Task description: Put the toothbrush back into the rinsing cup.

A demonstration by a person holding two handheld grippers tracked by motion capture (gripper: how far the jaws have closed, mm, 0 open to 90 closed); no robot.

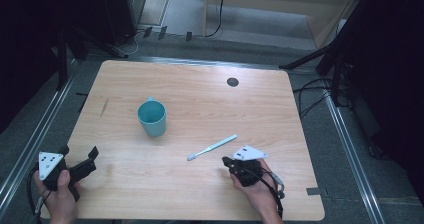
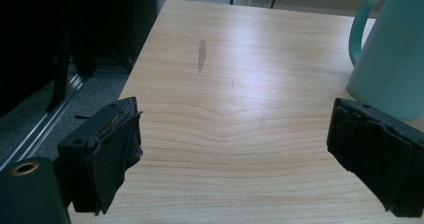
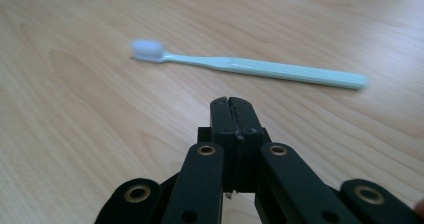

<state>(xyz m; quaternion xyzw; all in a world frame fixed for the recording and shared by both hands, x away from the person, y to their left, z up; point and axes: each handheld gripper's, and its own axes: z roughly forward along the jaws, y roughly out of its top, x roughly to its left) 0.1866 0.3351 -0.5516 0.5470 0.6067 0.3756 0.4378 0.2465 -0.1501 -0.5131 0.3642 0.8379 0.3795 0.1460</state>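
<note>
A mug (image 1: 152,117) is set upright on the table (image 1: 200,84), left of centre. A toothbrush (image 1: 212,147) is laid flat to its right and nearer the person. The right gripper (image 1: 227,160) is held just before the toothbrush, the left gripper (image 1: 86,160) at the near left corner.

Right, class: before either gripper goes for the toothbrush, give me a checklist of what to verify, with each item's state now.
1. Toothbrush lies flat on the table, free of other things: ok.
2. Right gripper points at the brush, just short of it: ok.
3. Right jaws open for a grasp: not ok, they are shut.
4. Left gripper open, nothing held: ok.
5. Cup upright, apart from the brush: ok.
6. Cup contents: cannot tell.
</note>
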